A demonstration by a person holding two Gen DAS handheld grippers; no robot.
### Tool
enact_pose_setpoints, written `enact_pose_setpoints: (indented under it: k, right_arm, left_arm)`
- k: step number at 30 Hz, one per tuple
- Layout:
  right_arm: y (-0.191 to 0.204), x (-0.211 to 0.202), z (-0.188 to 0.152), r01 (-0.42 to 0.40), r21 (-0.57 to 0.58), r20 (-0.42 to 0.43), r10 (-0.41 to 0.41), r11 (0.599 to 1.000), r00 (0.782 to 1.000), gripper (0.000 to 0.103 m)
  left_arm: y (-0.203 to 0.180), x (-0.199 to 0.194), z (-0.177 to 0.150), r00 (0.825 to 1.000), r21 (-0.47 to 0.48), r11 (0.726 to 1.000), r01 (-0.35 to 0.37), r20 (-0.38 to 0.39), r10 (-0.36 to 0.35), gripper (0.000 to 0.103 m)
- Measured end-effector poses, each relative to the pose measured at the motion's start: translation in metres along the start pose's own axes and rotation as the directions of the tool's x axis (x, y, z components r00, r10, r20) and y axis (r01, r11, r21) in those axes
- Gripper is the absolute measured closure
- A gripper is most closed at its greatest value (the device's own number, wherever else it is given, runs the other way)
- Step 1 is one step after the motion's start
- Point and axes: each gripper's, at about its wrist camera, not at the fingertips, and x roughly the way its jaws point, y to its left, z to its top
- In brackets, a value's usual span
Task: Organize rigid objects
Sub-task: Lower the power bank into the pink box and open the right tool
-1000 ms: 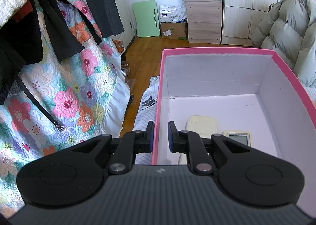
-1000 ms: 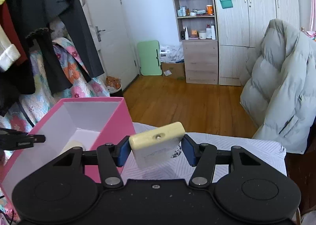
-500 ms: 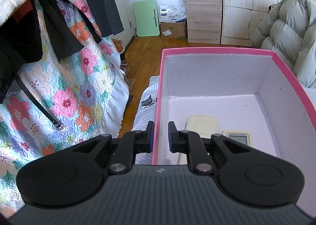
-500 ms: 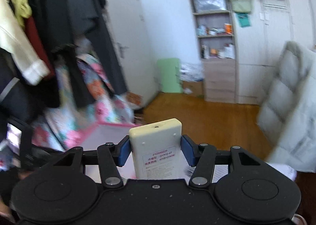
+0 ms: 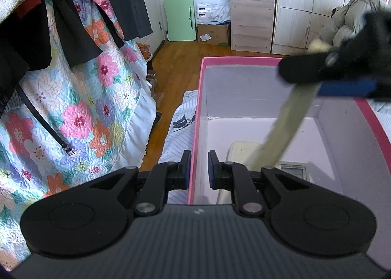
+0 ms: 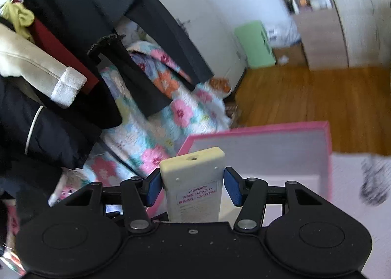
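A pink box [image 5: 244, 60] with a white inside stands on the bed. My left gripper [image 5: 197, 172] is shut on the box's left wall, one finger on each side. Two remotes lie on the box floor: a cream one [image 5: 240, 151] and one with a display [image 5: 293, 171]. My right gripper [image 6: 192, 187] is shut on a cream remote [image 6: 194, 181], label side up. In the left wrist view that remote [image 5: 286, 122] hangs slanted down into the box from the blurred right gripper [image 5: 342, 76]. The box also shows in the right wrist view [image 6: 256, 128].
Dark clothes [image 5: 73, 22] and a floral quilt [image 5: 80, 107] hang at the left. A striped bedsheet [image 5: 178, 137] lies under the box. Wooden floor [image 5: 180, 66], a green board [image 5: 179, 21], a cabinet [image 5: 251, 24] and a padded jacket [image 5: 352, 19] are beyond.
My right gripper has swung left and tipped down over the box, bringing its cream remote into the box opening. The left gripper and box have not moved.
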Motion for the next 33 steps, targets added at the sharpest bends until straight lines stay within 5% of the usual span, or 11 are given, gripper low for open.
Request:
enact_pose_setpoints:
  k: [7,10,12,27,33]
  right_arm:
    - [-0.021,-0.004,-0.024,0.058,0.031,-0.1,-0.055,0.998,0.993,0.05]
    - [-0.023,-0.011,-0.027,0.05,0.026,-0.139,-0.046,0.998,0.989,0.075]
    - [-0.023,-0.012,-0.032,0.048,0.02,-0.173,-0.044,0.999,0.984,0.079]
    - [-0.022,0.009,-0.033,0.045,0.086,-0.144,-0.033,0.995,0.989,0.079]
    - [-0.002,0.024,-0.033,0.181,-0.066,-0.193,-0.191,0.981,0.962,0.07]
  left_arm:
    - [0.001,-0.002,0.0,1.0,-0.01,1.0,0.012,0.014,-0.012,0.09]
    - [0.0,-0.002,0.001,1.0,-0.007,1.0,0.008,0.014,-0.008,0.09]
    - [-0.001,-0.002,0.001,1.0,-0.01,1.0,0.012,0.015,-0.011,0.09]
    - [-0.003,-0.002,0.002,1.0,-0.008,1.0,0.01,0.019,-0.01,0.09]
    - [0.0,-0.002,0.002,1.0,-0.006,1.0,0.008,0.022,-0.008,0.09]
